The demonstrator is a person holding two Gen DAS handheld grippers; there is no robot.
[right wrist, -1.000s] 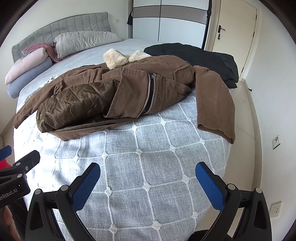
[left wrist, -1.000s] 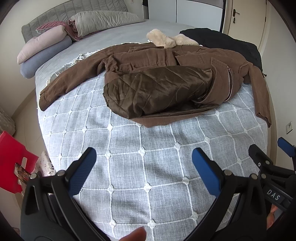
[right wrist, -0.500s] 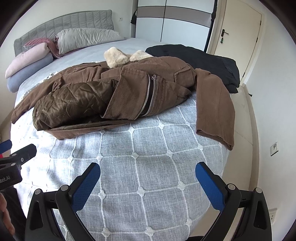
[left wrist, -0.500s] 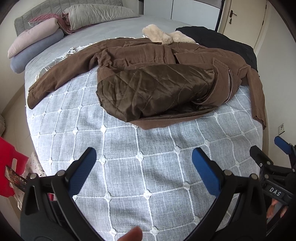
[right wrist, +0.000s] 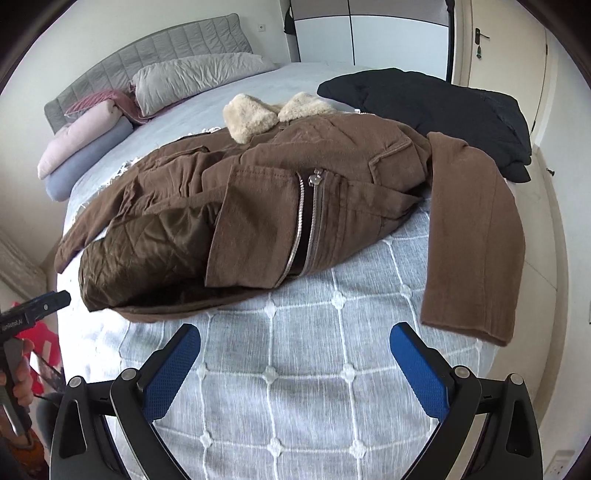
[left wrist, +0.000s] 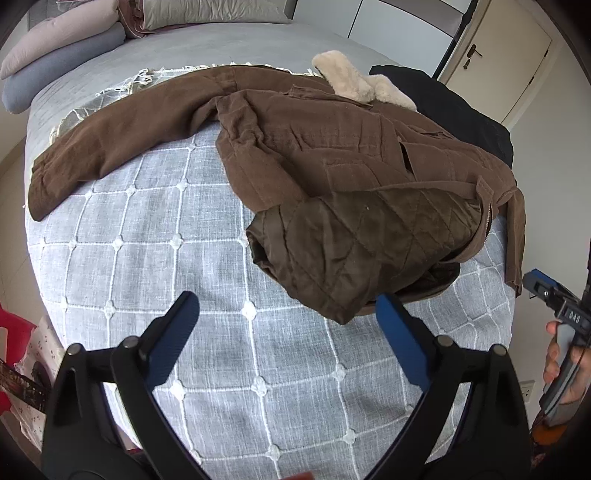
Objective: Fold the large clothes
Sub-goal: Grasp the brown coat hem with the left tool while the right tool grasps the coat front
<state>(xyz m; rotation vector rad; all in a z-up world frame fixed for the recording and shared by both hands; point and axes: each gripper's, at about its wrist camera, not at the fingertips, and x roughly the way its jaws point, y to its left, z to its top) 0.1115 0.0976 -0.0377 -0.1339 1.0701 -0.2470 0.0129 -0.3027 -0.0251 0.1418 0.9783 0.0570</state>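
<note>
Brown jacket [left wrist: 332, 147] on bedspread [left wrist: 177, 266]: bulky, soft, probably heavy, slippery at quilted lining [left wrist: 354, 251]. Best pinched at hem or 2 sleeve cuffs. Left gripper [left wrist: 286, 325] spread though just narrowing, right gripper [right wrist: 295, 354] spread, both empty.

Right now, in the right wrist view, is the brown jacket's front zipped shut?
No. The brown jacket lies open, one front panel folded back so the quilted lining and both zipper rows show.

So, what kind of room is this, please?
Most likely a bedroom: a bed with a padded headboard, pillows stacked against it, and tall wardrobe doors behind.
</note>
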